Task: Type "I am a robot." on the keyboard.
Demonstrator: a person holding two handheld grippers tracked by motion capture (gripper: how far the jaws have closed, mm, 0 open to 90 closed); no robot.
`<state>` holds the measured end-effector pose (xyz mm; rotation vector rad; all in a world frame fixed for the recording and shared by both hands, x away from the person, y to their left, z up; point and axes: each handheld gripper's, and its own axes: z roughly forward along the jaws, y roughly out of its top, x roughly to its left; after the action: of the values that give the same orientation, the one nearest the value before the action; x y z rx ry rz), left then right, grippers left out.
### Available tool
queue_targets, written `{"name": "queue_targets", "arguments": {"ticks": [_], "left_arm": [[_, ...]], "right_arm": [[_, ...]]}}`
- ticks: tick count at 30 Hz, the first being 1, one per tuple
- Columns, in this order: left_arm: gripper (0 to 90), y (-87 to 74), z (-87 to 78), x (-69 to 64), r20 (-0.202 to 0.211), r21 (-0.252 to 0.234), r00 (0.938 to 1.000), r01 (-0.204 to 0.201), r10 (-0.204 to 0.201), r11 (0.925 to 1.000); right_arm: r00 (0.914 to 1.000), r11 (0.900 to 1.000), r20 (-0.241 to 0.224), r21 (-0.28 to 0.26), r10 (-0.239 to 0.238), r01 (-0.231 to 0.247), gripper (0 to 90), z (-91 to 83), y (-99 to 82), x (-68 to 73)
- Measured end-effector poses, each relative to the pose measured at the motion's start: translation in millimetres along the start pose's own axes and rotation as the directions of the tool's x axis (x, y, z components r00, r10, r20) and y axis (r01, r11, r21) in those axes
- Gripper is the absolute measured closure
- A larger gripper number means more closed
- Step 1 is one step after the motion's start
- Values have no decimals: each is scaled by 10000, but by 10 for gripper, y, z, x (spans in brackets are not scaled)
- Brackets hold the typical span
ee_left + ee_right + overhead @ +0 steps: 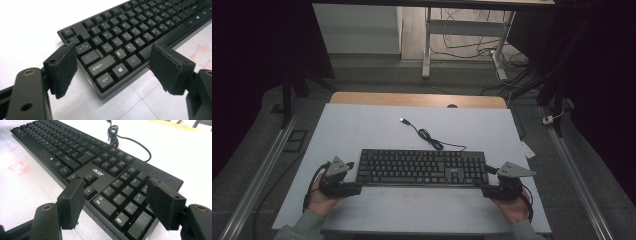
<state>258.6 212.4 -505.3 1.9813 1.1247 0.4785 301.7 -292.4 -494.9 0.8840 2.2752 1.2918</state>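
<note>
A black keyboard (422, 167) lies flat across the middle of the white table (362, 130), its cable (432, 140) curling toward the back with the USB plug (403, 120) loose. My left gripper (357, 189) stands open at the keyboard's front left corner (105, 85), jaws spread wide on either side of that corner. My right gripper (484, 190) is open at the front right corner, its jaws straddling the number pad (125, 200). Neither gripper's pads touch the keyboard.
A wooden strip (417, 99) edges the table's far side. Red marks (18, 167) show on the table in front of the keyboard. Beyond the table stand a desk frame (427, 45) and tangled cables (472, 45) on the floor. Rails (257, 175) run along both sides.
</note>
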Motion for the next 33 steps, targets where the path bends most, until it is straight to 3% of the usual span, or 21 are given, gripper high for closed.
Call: {"name": "queue_targets", "arguments": {"ticks": [6, 12, 25, 33], "left_arm": [[235, 196, 10, -19, -127, 419, 9996, -229, 235, 9989], [250, 375, 36, -82, 3, 512, 9989, -461, 461, 9976], [301, 335, 131, -33, 372, 776, 9990, -285, 257, 9966], [330, 328, 172, -21, 523, 889, 9981, -370, 324, 9954]], "right_arm": [[9998, 10000, -194, -80, -56, 54, 314, 20, 48, 14], [9986, 9999, -501, 9, -163, 163, 316, 101, 132, 53], [9906, 9961, -1193, 493, -674, 737, 375, 418, 474, 344], [9836, 9882, -1432, 906, -1098, 1235, 511, 744, 780, 578]]}}
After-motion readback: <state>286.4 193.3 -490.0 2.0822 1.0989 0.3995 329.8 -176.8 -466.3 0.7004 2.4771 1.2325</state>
